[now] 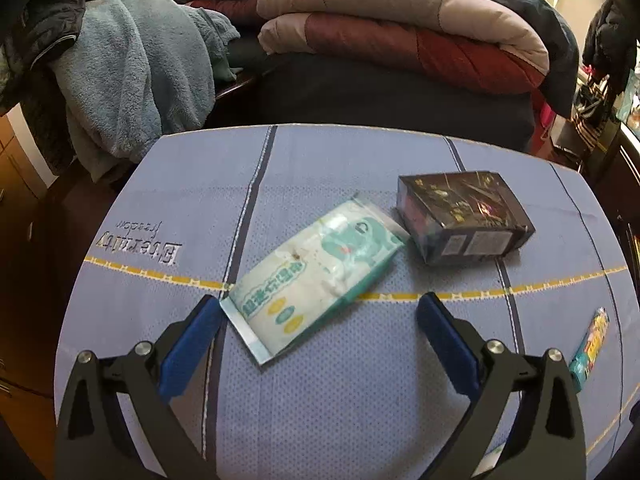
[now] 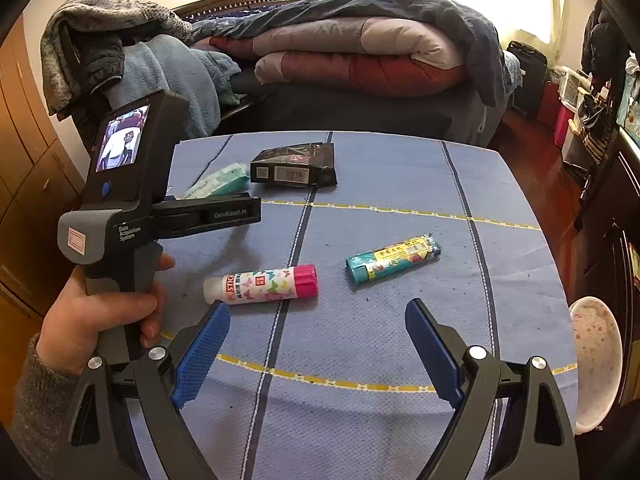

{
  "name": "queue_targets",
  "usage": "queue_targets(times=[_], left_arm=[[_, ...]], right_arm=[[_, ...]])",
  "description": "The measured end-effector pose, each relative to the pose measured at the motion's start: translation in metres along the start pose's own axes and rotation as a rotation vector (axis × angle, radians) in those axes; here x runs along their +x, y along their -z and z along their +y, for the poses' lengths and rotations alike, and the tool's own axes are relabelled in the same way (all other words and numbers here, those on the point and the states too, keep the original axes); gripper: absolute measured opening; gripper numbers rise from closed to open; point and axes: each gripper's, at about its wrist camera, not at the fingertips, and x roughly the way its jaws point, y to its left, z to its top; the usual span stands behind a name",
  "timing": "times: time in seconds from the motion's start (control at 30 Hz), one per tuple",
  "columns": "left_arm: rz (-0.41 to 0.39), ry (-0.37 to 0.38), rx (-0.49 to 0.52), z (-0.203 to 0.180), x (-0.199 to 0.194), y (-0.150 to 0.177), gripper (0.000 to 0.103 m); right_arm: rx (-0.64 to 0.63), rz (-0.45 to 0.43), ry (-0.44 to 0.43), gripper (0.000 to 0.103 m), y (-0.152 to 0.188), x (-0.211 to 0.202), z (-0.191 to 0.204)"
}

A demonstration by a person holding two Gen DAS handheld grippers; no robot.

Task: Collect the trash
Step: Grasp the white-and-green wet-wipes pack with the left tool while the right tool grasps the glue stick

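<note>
Two packages on a blue cloth-covered tabletop [image 1: 168,184] in the left wrist view: white-and-green soft wipes packet [image 1: 316,280] lying diagonally, dark glossy rectangular box [image 1: 464,216] just beside its far end. Left gripper [image 1: 320,320] above, jaws spread wide, near end of packet between the blue pads, neither pad pressing. Teal-and-yellow wrapped roll [image 1: 592,344] at far right.

From the right wrist view: right gripper [image 2: 318,320] released, jaws wide, empty. Ahead, white butterfly-print glue stick with pink cap [image 2: 260,284] and the wrapped roll, apart. A hand [image 2: 96,316] gripping the left gripper's handle. White speckled bowl [image 2: 596,360] at the tabletop's right edge.
</note>
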Motion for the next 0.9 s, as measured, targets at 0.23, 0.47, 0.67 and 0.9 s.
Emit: queue_targets(times=[0.23,0.47,0.67,0.9], left_arm=[[0.003,0.006,-0.002,0.001,0.011,-0.015,0.099],[0.004,0.012,0.067,-0.005,0.023,-0.029,0.099],[-0.019,0.056,0.087,-0.005,0.012,-0.025,0.052],[-0.03,0.205,0.024,0.008,-0.003,-0.013,0.044]], right_arm=[[-0.005,-0.006,0.009,0.089,-0.001,-0.002,0.0],[0.002,-0.008,0.008,0.089,-0.002,-0.002,-0.002],[-0.009,-0.012,0.008,0.089,-0.004,-0.002,0.003],[-0.03,-0.017,-0.003,0.089,-0.004,-0.003,0.013]])
